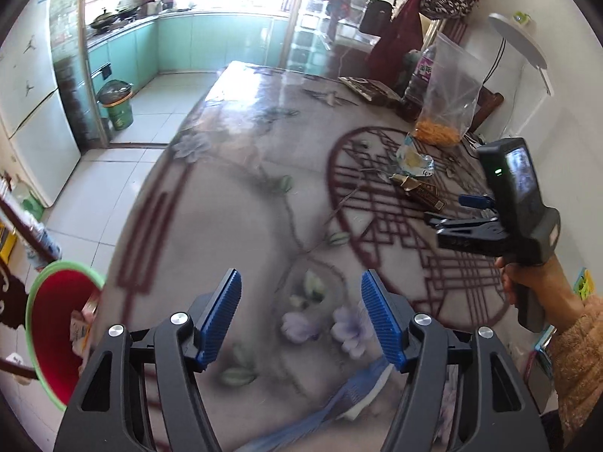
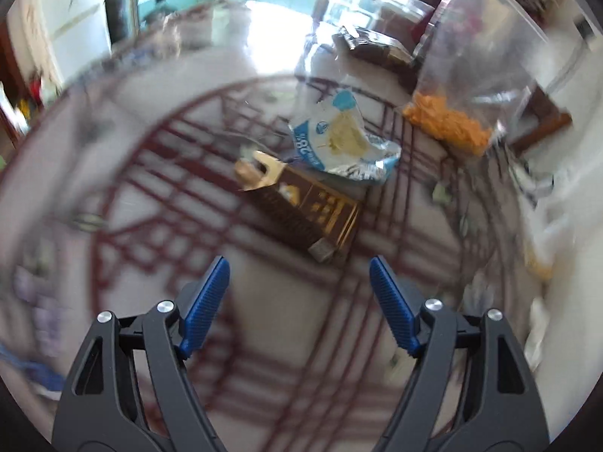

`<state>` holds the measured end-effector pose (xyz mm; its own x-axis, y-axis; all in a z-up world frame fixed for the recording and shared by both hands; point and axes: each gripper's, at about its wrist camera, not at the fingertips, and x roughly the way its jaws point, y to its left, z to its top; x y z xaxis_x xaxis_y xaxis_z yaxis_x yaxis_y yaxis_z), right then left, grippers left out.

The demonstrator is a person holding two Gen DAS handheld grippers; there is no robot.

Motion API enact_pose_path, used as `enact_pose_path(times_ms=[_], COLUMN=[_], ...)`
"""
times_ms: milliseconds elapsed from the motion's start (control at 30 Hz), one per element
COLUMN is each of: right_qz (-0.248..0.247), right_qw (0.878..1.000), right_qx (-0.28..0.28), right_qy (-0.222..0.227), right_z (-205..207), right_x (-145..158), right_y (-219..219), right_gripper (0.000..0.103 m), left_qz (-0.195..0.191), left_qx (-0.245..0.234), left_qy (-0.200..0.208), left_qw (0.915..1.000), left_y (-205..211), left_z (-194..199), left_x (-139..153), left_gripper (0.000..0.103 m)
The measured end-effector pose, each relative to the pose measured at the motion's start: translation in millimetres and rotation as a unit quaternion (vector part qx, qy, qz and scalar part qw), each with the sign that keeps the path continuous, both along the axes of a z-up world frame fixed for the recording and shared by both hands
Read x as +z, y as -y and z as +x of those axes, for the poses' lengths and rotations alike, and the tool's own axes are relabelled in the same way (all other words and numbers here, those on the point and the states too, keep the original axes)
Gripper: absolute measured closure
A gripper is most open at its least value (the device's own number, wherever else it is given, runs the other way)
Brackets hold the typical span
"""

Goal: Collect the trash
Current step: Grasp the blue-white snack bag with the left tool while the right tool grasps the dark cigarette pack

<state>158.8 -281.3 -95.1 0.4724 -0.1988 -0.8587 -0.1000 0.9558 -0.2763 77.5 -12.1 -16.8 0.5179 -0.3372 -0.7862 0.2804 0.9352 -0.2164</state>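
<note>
Your left gripper [image 1: 300,316] hangs over the near part of the table [image 1: 233,196], with its blue pads spread apart and nothing between them. Only flowered cloth lies under it. Down to its left, off the table edge, stands the red bin with a green rim [image 1: 49,324], and some scraps sit in it already.

Your right gripper [image 2: 299,293] is spread wide too, and it holds nothing. Right in front of it, a little up the table, lies the brown box [image 2: 301,207]. The box is long, and it lies slanted, with its torn gold end up and to the left and its closed end down near the right pad. Just past it, touching its far side, is the crumpled blue and white wrapper [image 2: 343,139].

I think your right hand [image 1: 527,282] is much nearer to this trash than your left. To pinch the box across its thin side, you may need to twist that gripper a bit.

Farther back stands a clear bag with orange bits [image 2: 448,120].
</note>
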Motion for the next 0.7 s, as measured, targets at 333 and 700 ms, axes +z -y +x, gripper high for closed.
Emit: enact_pose_path(times_ms=[333, 700], right_qz=[0.102, 0.265], right_qw=[0.995, 0.948], right_qx=[-0.012, -0.162], right_qy=[-0.005, 0.066], right_z=[-3, -148], right_x=[1, 42], right_y=[29, 121], right_gripper=[0.085, 0.085], left_qz=[-0.017, -0.013], left_qx=[-0.005, -0.025], left_qy=[0.004, -0.014], left_qw=[0.9998, 0.9995], left_y=[85, 249], left_z=[85, 169], left_x=[6, -43], left_gripper=[0.035, 0.025])
